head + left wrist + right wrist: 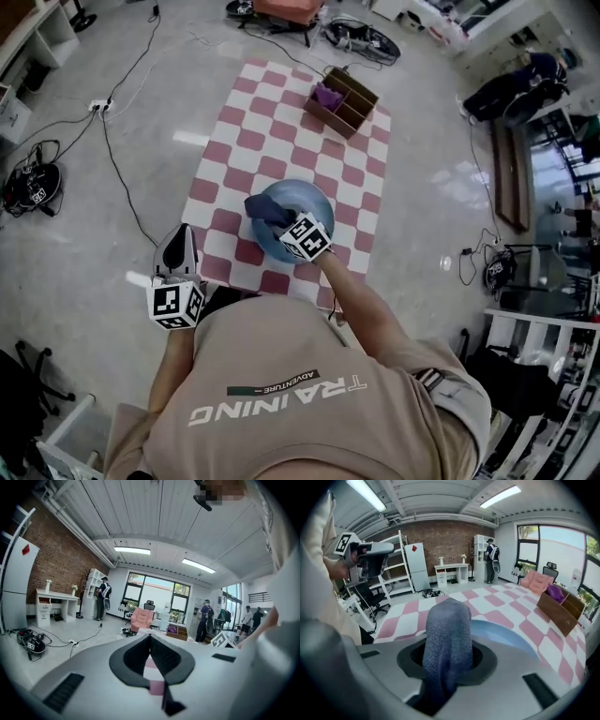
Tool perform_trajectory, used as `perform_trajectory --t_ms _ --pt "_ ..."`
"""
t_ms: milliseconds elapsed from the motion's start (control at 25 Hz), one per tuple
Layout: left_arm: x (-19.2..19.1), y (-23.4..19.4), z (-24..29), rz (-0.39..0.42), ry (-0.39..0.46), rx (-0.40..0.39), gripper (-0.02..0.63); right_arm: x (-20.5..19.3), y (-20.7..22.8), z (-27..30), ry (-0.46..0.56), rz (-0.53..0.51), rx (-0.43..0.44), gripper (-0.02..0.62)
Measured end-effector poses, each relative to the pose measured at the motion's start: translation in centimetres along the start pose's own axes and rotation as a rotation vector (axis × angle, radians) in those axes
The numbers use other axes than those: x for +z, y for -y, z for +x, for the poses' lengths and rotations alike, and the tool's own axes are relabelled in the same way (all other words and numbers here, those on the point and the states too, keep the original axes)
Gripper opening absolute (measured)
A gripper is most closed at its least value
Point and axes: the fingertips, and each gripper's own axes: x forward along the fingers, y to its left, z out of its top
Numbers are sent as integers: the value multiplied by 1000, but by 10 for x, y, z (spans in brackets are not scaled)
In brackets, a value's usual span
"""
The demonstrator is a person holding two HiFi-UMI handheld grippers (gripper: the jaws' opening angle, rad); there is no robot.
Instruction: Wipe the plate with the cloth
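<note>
A round blue plate (309, 202) lies on a pink-and-white checked mat (281, 122) on the floor. My right gripper (284, 225) is over the plate's near side, shut on a dark blue cloth (269, 210) that drapes onto the plate. In the right gripper view the cloth (446, 644) bulges up between the jaws and hides the right gripper's (448, 620) tips, with the plate (506, 637) just beyond. My left gripper (178, 242) hovers off the mat's near left corner, jaws together and empty. In its own view the left gripper (151, 641) points level across the room.
A wooden divided box (342, 101) with a purple item (327, 96) stands at the mat's far right corner. Cables (103, 122) and a power strip lie on the floor to the left. People stand far off by the windows (206, 616).
</note>
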Motion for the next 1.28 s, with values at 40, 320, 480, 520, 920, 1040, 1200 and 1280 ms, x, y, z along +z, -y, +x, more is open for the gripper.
perform_trajectory --t_ms 40,320,480,520,920,1040,1200,1280 --pt "-1 -4 -5 -3 3 21 14 -6 -2 7 -19 -4 16 115" --pt "-12 -18 -38 -32 -10 123 15 -21 -10 26 -84 -50 69 117" --pt "-12 -17 -38 -27 -10 122 15 -24 -7 30 -87 -48 66 118" --pt "-11 -15 -38 -26 -10 119 15 -24 -7 30 -87 -46 65 118" --pt "-10 -1 -24 -14 -40 45 14 -19 19 34 -93 -52 -2 123" --pt "-2 2 -21 12 -43 29 14 -18 42 34 -100 -21 -50 124" --pt "-2 7 -12 37 -58 2 14 -23 64 27 -137 49 -90 130" --pt "-1 11 -10 41 -60 -15 14 -26 67 23 -147 49 -109 132"
